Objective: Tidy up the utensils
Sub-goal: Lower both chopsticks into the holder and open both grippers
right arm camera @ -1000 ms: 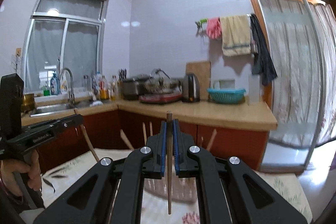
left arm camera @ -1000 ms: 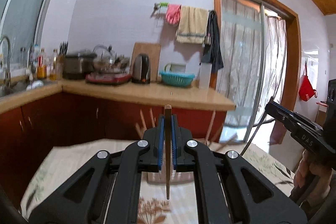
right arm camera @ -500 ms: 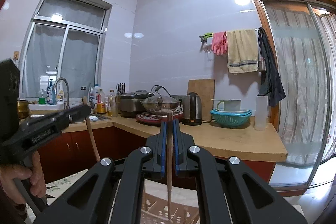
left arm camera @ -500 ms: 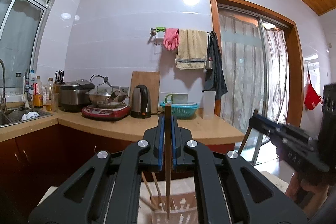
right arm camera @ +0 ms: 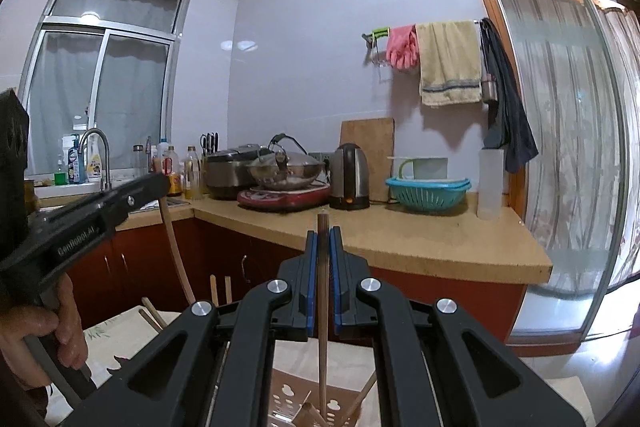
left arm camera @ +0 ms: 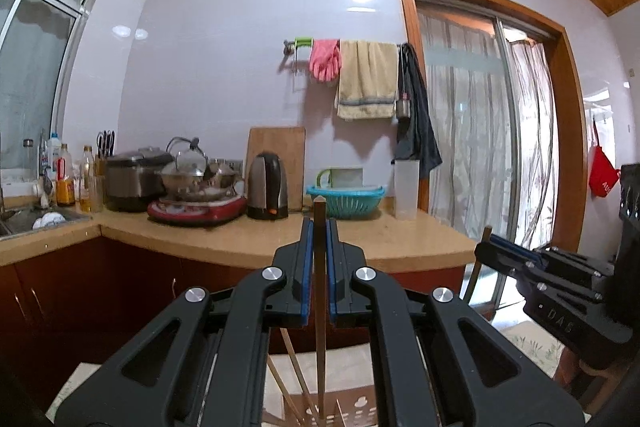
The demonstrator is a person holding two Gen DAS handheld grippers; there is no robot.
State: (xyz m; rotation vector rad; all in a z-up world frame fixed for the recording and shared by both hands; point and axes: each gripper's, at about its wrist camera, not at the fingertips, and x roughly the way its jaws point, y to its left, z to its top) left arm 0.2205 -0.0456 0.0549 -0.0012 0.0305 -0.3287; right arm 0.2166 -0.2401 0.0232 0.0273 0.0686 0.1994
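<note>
Basically both grippers are loaded, each with one stick, over the same holder.

Left side first: the left gripper (left arm camera: 319,267) has its blue pads pressed onto a chopstick (left arm camera: 320,327), no gap visible either side. Stick long axis runs straight up and down; top end pokes just above the fingertips, lower end drops down into the perforated utensil holder (left arm camera: 360,407) at the bottom edge of the left wrist view. Other chopsticks (left arm camera: 294,367) already lean in that holder, just left of the held one. Whether the tip touches the holder floor cannot be told; it runs out of frame.

Right side: the right gripper (right arm camera: 323,275) is likewise closed tight on its own chopstick (right arm camera: 323,339), also vertical, lower end hanging over or into the holder (right arm camera: 292,399), which sits directly below the fingers. A loose stick (right arm camera: 362,399) leans at the holder's right side. In the right wrist view the left gripper shows at far left with its stick angled down toward the table (right arm camera: 120,331).

Key relation: holder lies straight below both grippers, stick axes line up with its opening. Judgement: the left stick looks lower in, so the left hand seems nearer to release; the next move is likely a straight drop. Risk: the falling stick could knock the leaning ones.
</note>
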